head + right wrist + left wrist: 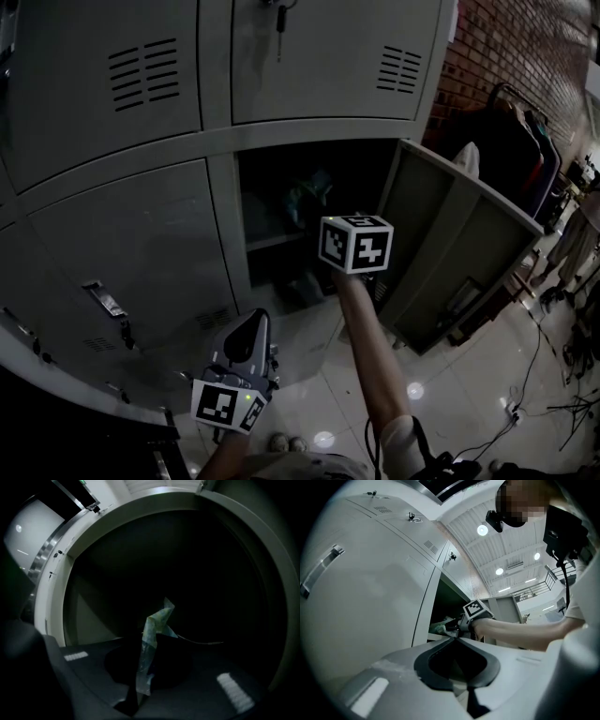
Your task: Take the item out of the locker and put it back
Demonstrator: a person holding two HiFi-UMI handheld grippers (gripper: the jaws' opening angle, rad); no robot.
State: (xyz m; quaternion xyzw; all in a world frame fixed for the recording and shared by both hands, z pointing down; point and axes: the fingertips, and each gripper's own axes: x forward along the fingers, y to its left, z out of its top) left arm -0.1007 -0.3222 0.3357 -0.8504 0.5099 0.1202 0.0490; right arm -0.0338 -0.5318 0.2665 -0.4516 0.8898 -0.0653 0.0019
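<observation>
Only the right gripper view shows the grip: the right gripper has its jaws pinched on a thin, crumpled pale-green wrapper. The wrapper is a long strip running up from the jaw tips, its far end kinked, in the mouth of the dark open compartment of the grey metal locker. The head view shows that gripper reaching in past the swung-open door. It also shows the left gripper low before a closed door, jaws together and empty.
</observation>
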